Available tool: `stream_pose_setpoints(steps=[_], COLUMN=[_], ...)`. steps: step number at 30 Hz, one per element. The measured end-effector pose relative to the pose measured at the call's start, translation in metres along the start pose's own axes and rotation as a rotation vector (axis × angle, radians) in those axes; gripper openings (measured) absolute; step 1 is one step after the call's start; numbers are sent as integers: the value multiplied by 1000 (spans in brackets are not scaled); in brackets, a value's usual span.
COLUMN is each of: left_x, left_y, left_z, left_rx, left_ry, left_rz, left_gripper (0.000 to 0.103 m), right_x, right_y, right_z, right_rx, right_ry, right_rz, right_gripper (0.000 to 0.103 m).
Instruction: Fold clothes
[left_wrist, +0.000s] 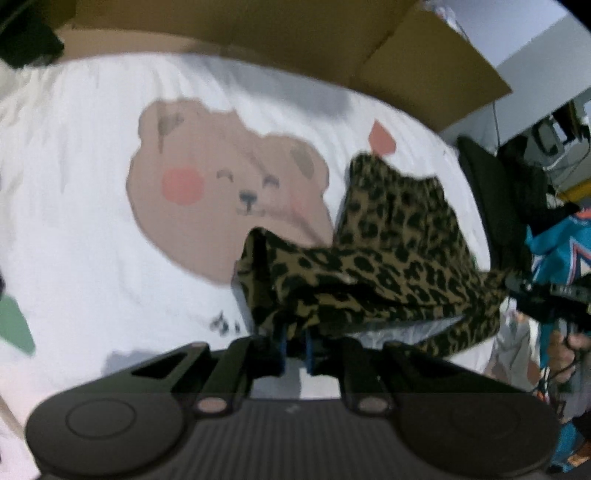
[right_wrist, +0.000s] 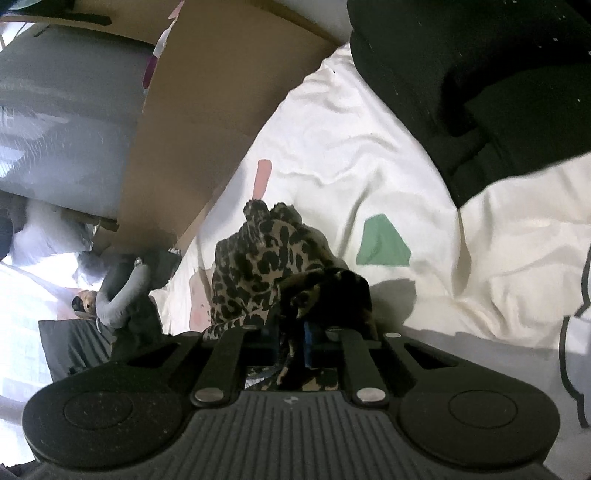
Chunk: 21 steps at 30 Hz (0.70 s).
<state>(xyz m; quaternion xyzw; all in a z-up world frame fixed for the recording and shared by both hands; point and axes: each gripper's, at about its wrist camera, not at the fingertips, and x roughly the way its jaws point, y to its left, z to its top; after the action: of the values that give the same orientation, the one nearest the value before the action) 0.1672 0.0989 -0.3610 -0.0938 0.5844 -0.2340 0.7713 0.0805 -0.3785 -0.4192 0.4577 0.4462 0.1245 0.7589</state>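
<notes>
A leopard-print garment (left_wrist: 376, 258) hangs in the air above a white bedsheet (left_wrist: 74, 229) printed with a bear face. My left gripper (left_wrist: 295, 350) is shut on one edge of the garment, with cloth bunched between its blue pads. In the left wrist view the cloth stretches to the right, where the other gripper (left_wrist: 546, 295) grips its far end, a hand below it. In the right wrist view my right gripper (right_wrist: 291, 347) is shut on a bunched fold of the leopard-print garment (right_wrist: 266, 266), which rises in front of it over the sheet.
A brown cardboard panel (left_wrist: 295, 37) stands behind the bed. A black garment (right_wrist: 480, 92) lies on the white bedsheet (right_wrist: 369, 129) at the far right. A teal jersey (left_wrist: 565, 251) shows on the person at the right edge. Grey items (right_wrist: 122, 291) sit beside the bed at the left.
</notes>
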Motion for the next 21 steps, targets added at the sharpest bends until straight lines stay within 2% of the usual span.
stream_pose_setpoints(steps=[7, 17, 18, 19, 21], left_x=[8, 25, 25, 25, 23], left_y=[-2, 1, 1, 2, 3], left_z=[35, 59, 61, 63, 67], left_rx=[6, -24, -26, -39, -57], left_ry=[-14, -34, -41, -48, -62], left_rz=[13, 66, 68, 74, 79], left_gripper=[10, 11, 12, 13, 13], right_x=[8, 19, 17, 15, 11], right_y=[4, 13, 14, 15, 17], right_z=[14, 38, 40, 42, 45], right_rx=[-9, -34, -35, -38, -44], right_ry=[-27, -63, -80, -89, -104], right_rz=[-15, -66, -74, -74, -73], right_gripper=[11, 14, 18, 27, 28])
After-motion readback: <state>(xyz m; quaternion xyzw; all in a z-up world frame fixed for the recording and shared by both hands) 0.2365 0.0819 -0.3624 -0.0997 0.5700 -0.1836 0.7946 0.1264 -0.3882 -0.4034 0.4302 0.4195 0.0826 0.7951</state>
